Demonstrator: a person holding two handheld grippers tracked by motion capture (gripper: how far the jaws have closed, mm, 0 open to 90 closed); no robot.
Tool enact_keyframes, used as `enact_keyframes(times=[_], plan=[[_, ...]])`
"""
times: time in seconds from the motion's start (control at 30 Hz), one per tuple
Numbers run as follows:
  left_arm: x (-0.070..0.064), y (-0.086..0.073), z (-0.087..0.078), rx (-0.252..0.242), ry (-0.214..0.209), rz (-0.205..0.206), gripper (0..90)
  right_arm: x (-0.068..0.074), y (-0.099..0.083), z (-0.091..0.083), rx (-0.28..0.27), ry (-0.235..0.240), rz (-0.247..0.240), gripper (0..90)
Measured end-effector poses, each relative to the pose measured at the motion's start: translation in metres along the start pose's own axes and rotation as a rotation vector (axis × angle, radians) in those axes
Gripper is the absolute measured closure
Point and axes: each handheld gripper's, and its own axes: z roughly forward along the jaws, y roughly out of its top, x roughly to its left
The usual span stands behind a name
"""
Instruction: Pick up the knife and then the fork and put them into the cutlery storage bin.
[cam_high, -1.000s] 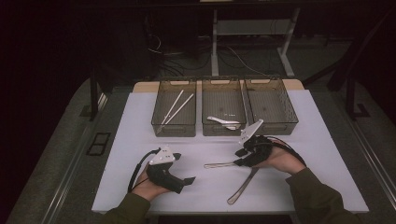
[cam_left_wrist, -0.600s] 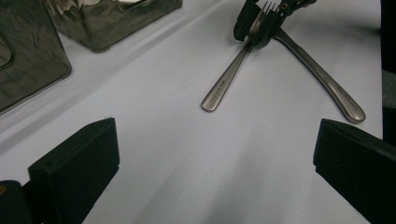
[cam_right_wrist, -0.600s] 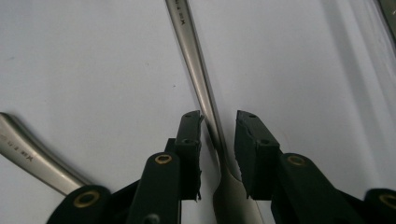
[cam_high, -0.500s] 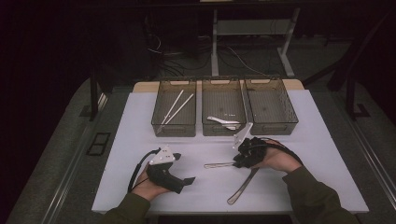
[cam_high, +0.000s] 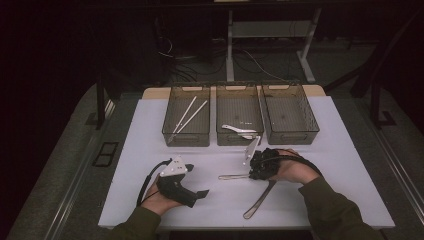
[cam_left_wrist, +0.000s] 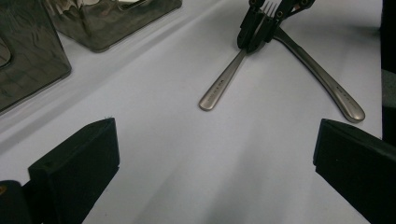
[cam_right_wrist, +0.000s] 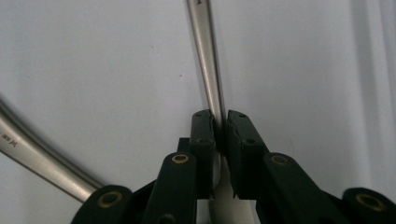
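While the left tool (cam_high: 192, 192) rests wide open on the white desk (cam_high: 150, 130), idle, the right tool (cam_right_wrist: 219, 135) clamps the slim steel fork handle (cam_right_wrist: 208, 60) lying flat mid-desk, presumably for sorting into the grey mesh trays (cam_high: 240, 131).

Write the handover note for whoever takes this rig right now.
Right gripper: jaws shut on the fork, which lies on the table.
Left gripper: jaws open, holding nothing, resting near the table's front.
Second utensil lies on the table beside the fork.
Left bin holds white sticks, middle bin white utensils; the right bin looks bare.
Left to do, likely: lift the fork, bin it, then the second utensil.
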Motion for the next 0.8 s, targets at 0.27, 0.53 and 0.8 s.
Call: enact_keyframes(times=[0.27, 0.53, 0.8], plan=[[0.0, 0.0, 0.0, 0.0, 0.0, 0.0, 0.0, 0.002, 0.007, 0.0, 0.05, -0.009, -0.016, 83.8], [0.0, 0.0, 0.0, -0.002, 0.0, -0.001, 0.0, -0.002, 0.001, -0.001, 0.016, 0.019, 0.035, 84.4], [0.0, 0.0, 0.0, -0.002, -0.001, 0.0, 0.0, -0.006, -0.01, -0.01, -0.069, 0.029, 0.098, 84.4]])
